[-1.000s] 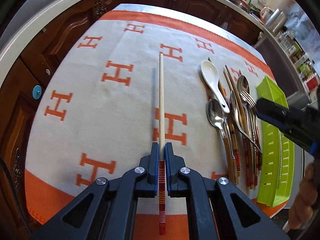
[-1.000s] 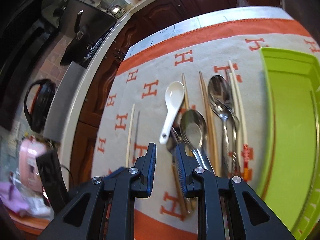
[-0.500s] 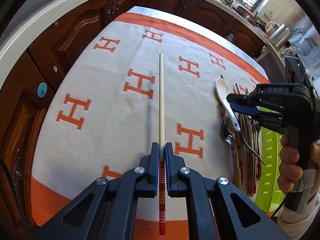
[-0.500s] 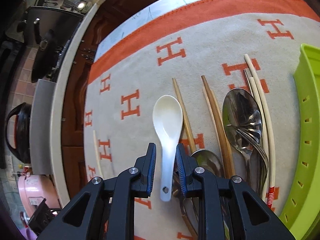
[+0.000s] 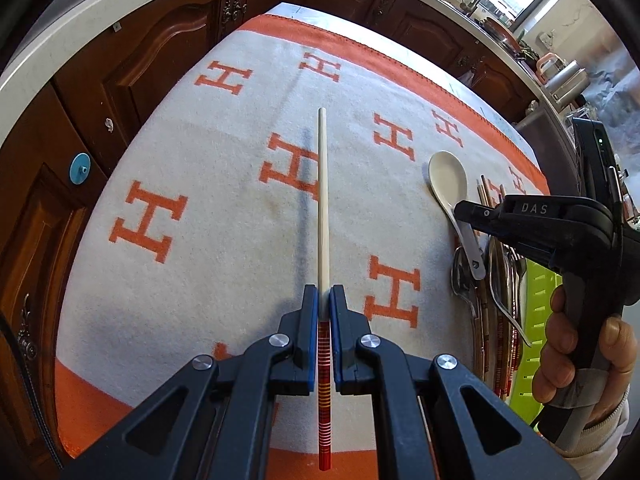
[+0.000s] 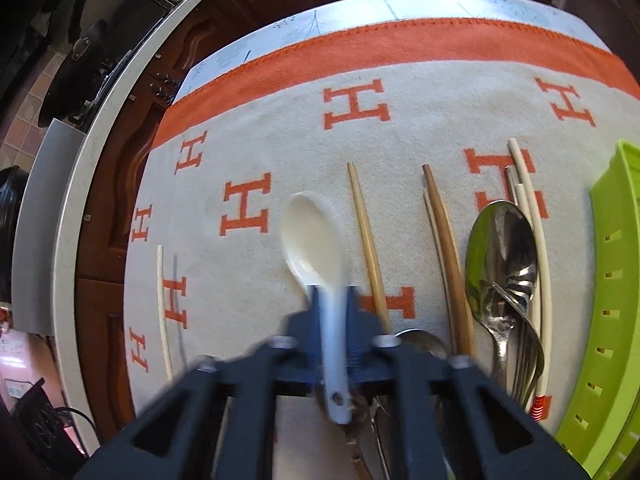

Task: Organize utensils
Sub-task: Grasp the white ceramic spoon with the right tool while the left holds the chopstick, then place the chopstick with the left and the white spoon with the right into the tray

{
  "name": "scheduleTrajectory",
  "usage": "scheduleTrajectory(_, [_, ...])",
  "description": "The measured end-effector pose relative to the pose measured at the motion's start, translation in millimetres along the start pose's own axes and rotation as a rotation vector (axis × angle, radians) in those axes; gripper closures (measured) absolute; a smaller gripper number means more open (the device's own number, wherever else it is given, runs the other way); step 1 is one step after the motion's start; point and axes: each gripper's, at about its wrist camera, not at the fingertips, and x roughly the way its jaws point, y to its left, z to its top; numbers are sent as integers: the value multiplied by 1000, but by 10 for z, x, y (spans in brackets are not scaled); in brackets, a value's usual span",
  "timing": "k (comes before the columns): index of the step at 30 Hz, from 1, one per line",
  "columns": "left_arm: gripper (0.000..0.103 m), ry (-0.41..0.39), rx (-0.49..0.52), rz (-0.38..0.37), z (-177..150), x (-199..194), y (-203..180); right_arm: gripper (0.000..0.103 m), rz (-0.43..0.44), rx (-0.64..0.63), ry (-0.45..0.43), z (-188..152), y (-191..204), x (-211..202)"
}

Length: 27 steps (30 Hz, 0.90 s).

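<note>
Ivory chopstick (image 5: 322, 200): clenched in left tool (image 5: 323, 312), lifted clear for sorting.
White spoon (image 6: 316, 248): handle pinched by right tool (image 6: 331, 300), ready to lift.
Green tray (image 6: 612, 280): far right, likely destination.

- Bare cloth (image 5: 224, 264) is lying open left of the chopstick (image 5: 322, 200).
- Utensil pile (image 6: 500, 280) is crowding the strip beside the tray (image 6: 612, 280).

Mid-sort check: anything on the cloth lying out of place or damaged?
No damage or spills. The metal spoons, fork and chopsticks lie in an overlapping pile beside the green tray, not in it.
</note>
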Motion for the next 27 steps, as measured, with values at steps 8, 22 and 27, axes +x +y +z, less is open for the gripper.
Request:
scheduleTrajectory(8, [99,-12,18,3,-19,-77,-98,101,98,41,-18,-97,-192,-143])
scheduleTrajectory(22, [99,-21,162,-45,-196,-365,-839,101,200,138,-161,-686,-967,-1253])
scheduleTrajectory(27, [99,3,253,-88,-302,-358,-1360,101,129,209,-228,-1016,-1555,-1594])
